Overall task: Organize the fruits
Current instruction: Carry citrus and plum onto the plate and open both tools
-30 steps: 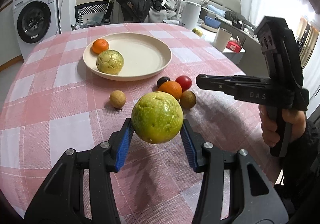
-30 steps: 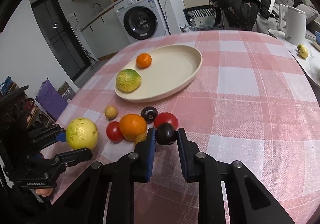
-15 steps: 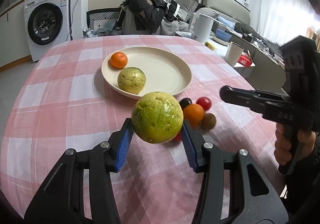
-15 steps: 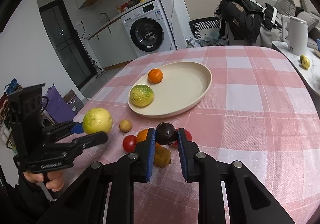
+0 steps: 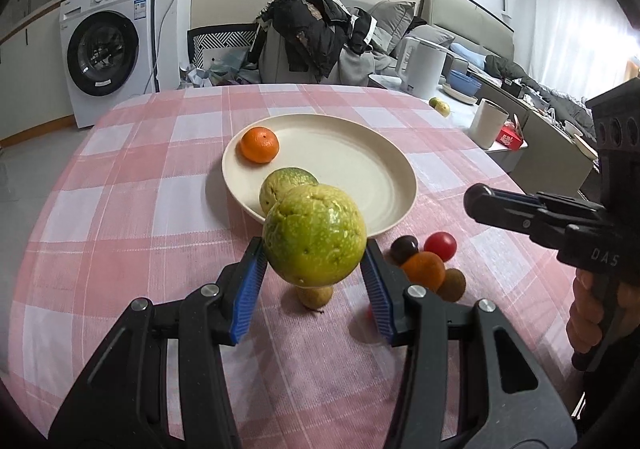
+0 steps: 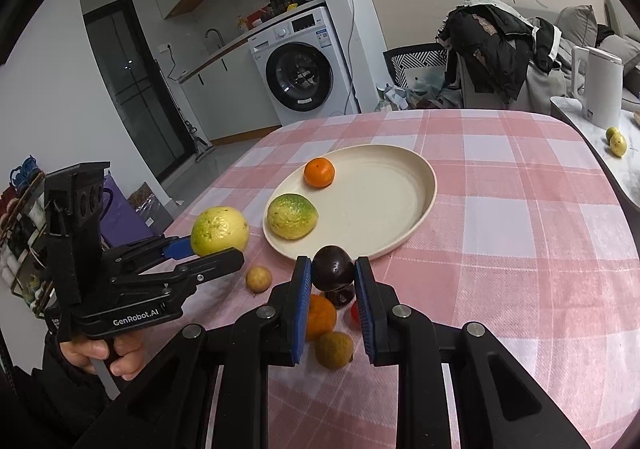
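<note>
Green fruit (image 5: 315, 235) clamped between left gripper (image 5: 314, 277) fingers, dark fruit (image 6: 332, 272) clamped between right gripper (image 6: 333, 289) fingers, plate (image 6: 416, 205) ahead of both.

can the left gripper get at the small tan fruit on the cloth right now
Probably not as things stand. The left gripper is shut on the big green-yellow fruit, so its jaws are full. The small tan fruit lies bare on the tablecloth just below it, with nothing over it.
</note>
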Demonstrator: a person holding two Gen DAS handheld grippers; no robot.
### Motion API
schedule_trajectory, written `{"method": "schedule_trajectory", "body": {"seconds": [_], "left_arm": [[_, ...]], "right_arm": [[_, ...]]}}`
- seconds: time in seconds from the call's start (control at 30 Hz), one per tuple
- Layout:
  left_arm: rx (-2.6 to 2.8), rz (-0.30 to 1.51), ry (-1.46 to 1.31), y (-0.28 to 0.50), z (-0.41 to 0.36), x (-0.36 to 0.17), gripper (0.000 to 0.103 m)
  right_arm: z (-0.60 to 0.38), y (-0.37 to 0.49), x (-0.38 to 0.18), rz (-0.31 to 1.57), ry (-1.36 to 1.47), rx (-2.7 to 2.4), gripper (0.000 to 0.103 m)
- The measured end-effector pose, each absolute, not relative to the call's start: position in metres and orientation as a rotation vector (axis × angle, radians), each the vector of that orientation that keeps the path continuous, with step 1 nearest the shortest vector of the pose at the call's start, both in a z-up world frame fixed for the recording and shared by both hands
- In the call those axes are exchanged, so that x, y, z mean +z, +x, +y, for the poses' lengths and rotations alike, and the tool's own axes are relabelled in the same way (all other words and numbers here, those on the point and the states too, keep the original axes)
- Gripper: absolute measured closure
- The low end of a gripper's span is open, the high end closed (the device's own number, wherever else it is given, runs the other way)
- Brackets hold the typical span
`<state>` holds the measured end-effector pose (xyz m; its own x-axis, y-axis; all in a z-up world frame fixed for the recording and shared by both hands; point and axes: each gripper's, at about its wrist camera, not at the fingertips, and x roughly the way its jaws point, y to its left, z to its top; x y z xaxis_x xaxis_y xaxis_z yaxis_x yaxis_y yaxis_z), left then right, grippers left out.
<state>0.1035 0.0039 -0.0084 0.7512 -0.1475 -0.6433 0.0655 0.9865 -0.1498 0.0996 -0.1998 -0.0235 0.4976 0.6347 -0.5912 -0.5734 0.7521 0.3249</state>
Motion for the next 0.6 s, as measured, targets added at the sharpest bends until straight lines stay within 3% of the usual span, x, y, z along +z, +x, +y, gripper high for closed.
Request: {"method": "schedule_trajectory", "body": {"seconds": [0.6], "left_arm": [[-0.099,0.756,-0.092,0.148,0.014,-0.025,0.058]], "right_arm": [[-0.18,0.134,-0.034,0.801,0.105,0.715,0.08]]}}
